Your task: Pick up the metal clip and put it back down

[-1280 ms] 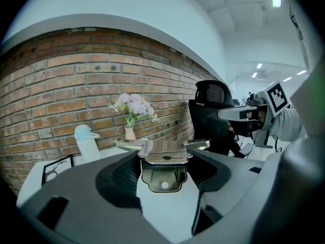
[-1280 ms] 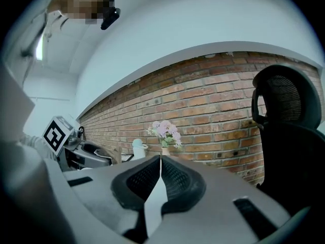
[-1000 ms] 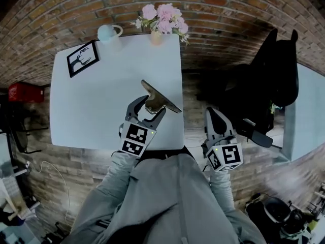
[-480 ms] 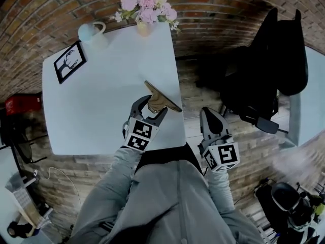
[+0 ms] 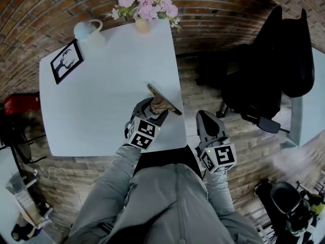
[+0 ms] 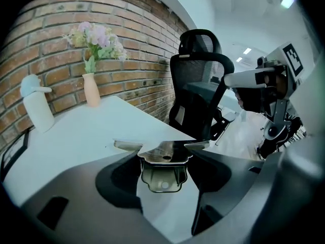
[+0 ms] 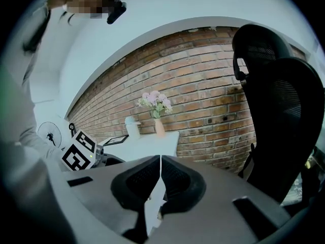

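1. Metal clip [image 6: 162, 173]: brass-toned, with wide wings. Centre of the left gripper view; right of centre in the head view, over the right edge of the tabletop [image 5: 96, 100].
2. Left claw [image 5: 152, 111]: spread wide, yet pinching the metal clip by its sides.
3. Right claw [image 7: 160, 161]: pressed together, empty, off the tabletop at lower right of the head view.
4. Step in hand: probably the put-down. Whether the clip already touches the tabletop is unclear from these angles.
5. Next move calls for: settling the clip flat, inward of the edge, then spreading the left claw to release it.
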`<state>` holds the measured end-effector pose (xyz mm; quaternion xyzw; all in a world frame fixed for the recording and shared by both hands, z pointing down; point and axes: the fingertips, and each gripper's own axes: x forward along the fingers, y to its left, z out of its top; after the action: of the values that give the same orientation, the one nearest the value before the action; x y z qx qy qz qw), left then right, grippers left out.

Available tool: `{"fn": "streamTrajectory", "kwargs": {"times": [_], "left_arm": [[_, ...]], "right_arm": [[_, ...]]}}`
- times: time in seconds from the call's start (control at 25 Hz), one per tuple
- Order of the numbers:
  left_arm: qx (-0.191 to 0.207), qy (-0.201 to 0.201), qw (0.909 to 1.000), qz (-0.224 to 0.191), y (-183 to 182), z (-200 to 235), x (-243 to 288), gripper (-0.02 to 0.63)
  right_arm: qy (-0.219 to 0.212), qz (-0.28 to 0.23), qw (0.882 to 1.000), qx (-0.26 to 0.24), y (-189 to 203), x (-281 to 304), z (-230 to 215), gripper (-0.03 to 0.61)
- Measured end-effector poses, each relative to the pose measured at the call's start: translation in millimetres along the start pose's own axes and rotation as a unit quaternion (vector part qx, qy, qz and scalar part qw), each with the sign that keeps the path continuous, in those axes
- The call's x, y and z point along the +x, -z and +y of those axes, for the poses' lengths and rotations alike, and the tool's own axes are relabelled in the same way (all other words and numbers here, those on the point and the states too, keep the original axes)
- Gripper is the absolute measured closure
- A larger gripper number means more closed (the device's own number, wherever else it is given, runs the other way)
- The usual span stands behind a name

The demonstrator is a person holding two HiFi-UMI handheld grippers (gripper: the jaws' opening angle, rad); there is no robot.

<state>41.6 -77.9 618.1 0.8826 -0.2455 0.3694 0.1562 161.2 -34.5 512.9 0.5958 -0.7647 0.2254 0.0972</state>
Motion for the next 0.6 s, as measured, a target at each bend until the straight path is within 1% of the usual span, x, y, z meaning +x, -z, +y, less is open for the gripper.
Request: {"fn": "streamTrajectory", "kwargs": {"times": [0.12,0.28,0.6], "left_arm": [[-0.001,0.005,0.9999,0.012,8,-2,5,0.313],[0.018,0.002,0.9995,0.028,18,-4,9,0.313],[0.011,0.0,0.9998,0.014,20,-4,11,0.313]], "right_arm": [[-0.002,0.001,1.0,0.0,1,1,1,0.554],[0.0,0.0,1.0,0.002,1,1,0,0.554],[0.008,0.0,1.0,0.007,2,-1,-3,0.554]]}}
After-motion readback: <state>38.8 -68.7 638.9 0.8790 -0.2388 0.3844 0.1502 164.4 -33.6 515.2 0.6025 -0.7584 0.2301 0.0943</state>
